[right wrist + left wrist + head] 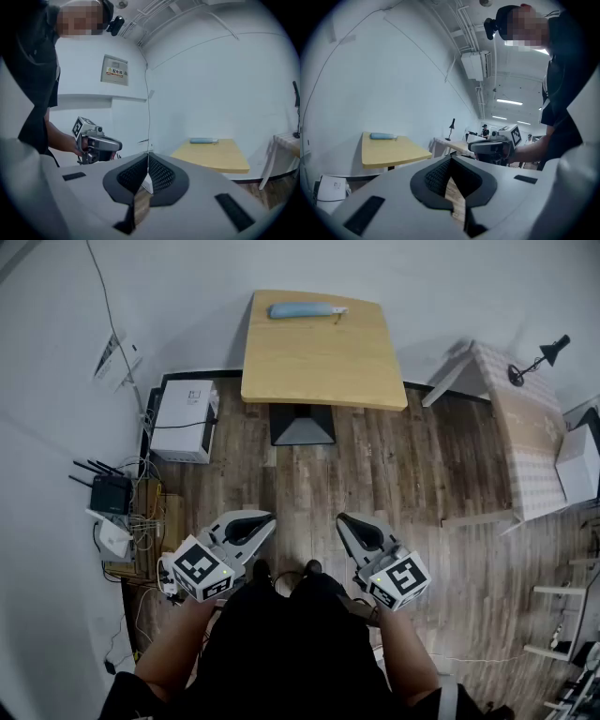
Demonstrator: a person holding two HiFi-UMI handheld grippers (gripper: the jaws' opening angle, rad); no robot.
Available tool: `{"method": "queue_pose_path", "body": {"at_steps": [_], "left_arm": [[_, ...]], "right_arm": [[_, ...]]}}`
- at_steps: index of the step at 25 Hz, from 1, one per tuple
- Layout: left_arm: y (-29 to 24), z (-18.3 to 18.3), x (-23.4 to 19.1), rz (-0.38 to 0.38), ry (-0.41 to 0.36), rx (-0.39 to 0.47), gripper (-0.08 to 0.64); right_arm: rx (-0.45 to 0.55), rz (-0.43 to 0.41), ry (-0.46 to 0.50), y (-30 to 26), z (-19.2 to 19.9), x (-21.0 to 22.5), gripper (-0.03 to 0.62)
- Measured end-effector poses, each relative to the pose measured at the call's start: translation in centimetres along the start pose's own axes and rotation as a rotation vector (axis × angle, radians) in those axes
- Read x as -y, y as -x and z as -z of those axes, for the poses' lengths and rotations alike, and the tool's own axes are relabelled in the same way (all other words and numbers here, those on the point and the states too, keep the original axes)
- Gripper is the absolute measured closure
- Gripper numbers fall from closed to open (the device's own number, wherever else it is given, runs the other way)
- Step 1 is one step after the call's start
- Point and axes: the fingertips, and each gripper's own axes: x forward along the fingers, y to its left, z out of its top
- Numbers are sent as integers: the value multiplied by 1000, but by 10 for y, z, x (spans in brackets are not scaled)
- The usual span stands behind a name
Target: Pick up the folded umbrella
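Both tools sit low in the head view. The left gripper [265, 519] and the right gripper [343, 519] each have their jaws pressed together on nothing. The folded umbrella [307, 310] lies at the top centre of that frame, lengthwise near the far edge of the wooden table [319, 367], well apart from either tool. To do this cleanly I judge I should get close to the table first. Then I would spread one gripper's jaws before reaching, and come across the umbrella's narrow width near its middle so it lifts level.
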Motion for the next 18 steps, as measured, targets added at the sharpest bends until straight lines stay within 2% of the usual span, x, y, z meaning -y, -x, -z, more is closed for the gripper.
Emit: {"method": "queue_pose_path", "body": {"at_steps": [6,11,15,18], "left_arm": [[-24,-17,39,15,1,15,548],[-58,-34,71,15,-30,12,549],[-73,-25,72,-30,-11,-30,549],[-92,-18,84,-36,6,-39,549]], "right_arm": [[14,-37,24,40,-14,14,572],[28,-37,-10,83,-5,50,572],[28,-58,46,96,-3,62,572],[-12,-76,20,109,18,74,571]]}}
